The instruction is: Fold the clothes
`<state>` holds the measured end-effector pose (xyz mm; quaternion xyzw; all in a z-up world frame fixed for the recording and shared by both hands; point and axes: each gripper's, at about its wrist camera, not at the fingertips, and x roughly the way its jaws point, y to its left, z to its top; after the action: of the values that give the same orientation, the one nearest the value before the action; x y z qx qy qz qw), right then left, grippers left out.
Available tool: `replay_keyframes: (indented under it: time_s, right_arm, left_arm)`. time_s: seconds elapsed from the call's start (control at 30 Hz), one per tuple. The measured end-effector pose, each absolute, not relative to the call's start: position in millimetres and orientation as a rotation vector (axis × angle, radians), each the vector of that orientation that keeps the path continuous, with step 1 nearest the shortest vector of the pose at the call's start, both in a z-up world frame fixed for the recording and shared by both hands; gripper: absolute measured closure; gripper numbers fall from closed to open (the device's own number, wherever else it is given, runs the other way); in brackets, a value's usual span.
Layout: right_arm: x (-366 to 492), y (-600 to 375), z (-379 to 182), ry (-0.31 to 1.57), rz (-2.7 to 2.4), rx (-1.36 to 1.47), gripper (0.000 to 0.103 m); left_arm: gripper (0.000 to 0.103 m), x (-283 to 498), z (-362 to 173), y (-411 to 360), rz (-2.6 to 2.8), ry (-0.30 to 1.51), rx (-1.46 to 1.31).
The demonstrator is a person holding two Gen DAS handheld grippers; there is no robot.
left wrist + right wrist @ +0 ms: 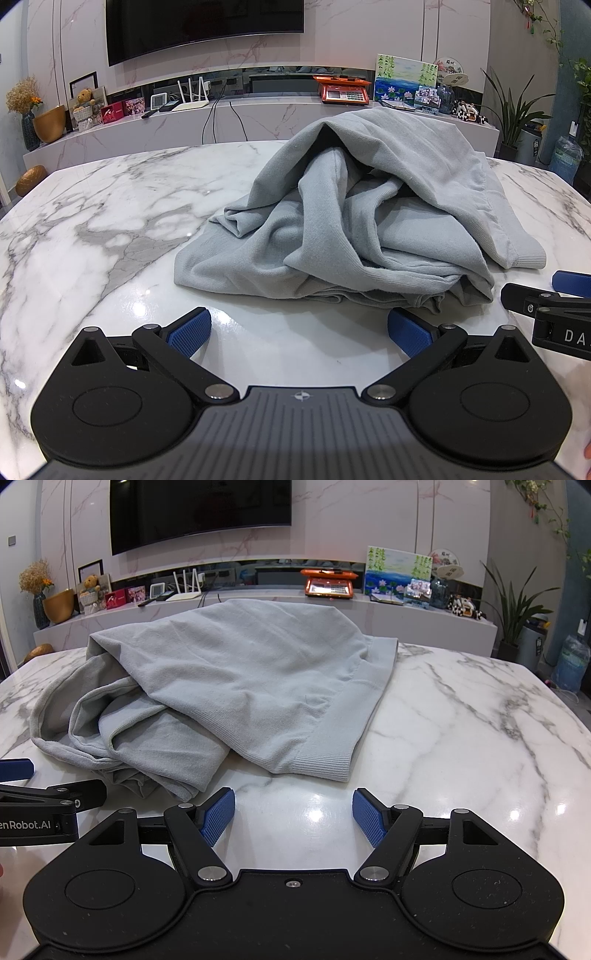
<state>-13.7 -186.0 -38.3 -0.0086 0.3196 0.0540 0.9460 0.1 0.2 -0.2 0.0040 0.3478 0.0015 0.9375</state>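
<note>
Crumpled light-grey knit sweatshirt on white marble table — left gripper at its 6 o'clock, right gripper alongside — both released, empty.

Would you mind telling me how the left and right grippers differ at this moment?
The left gripper gapes wider than the right gripper. The left faces the grey garment's crumpled folds; the right faces its ribbed hem. Both are open, empty, blue-padded, and short of the cloth over the marble table.
</note>
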Motion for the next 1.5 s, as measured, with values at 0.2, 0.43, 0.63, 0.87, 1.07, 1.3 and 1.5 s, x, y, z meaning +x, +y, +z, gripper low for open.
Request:
replay_keyframes:
  time_s: [0.2, 0.43, 0.63, 0.87, 1.07, 1.3, 1.5]
  right_arm:
    - [-15.5, -185.5, -37.8, 0.651, 0.110, -0.017, 0.033]
    - [-15.5, -185.5, -37.8, 0.651, 0.110, -0.017, 0.033]
    - [-15.5, -185.5, -37.8, 0.651, 0.110, -0.017, 0.033]
    - [-15.5, -185.4, -37.8, 0.651, 0.110, -0.017, 0.033]
    - [-15.2, -185.5, -37.6, 0.651, 0.110, -0.017, 0.033]
    - [-14.8, -185.1, -37.4, 0.651, 0.110, -0.017, 0.033]
    - [-17.2, -184.6, -37.0, 0.650, 0.122, -0.022, 0.033]
  left_arm:
    - [0.000, 0.2, -0.2, 0.2, 0.003, 0.711, 0.008]
    - [0.000, 0.2, -0.2, 0.2, 0.003, 0.711, 0.008]
    - [0.000, 0.2, -0.2, 0.1, 0.003, 0.711, 0.008]
    - [0.000, 0.2, -0.2, 0.0, 0.003, 0.711, 0.008]
    - [0.000, 0.1, -0.1, 0.0, 0.003, 0.711, 0.008]
    - [0.000, 0.0, -0.1, 0.0, 0.003, 0.711, 0.008]
    - [0.000, -3.8, 0.1, 1.7, -0.015, 0.709, 0.013]
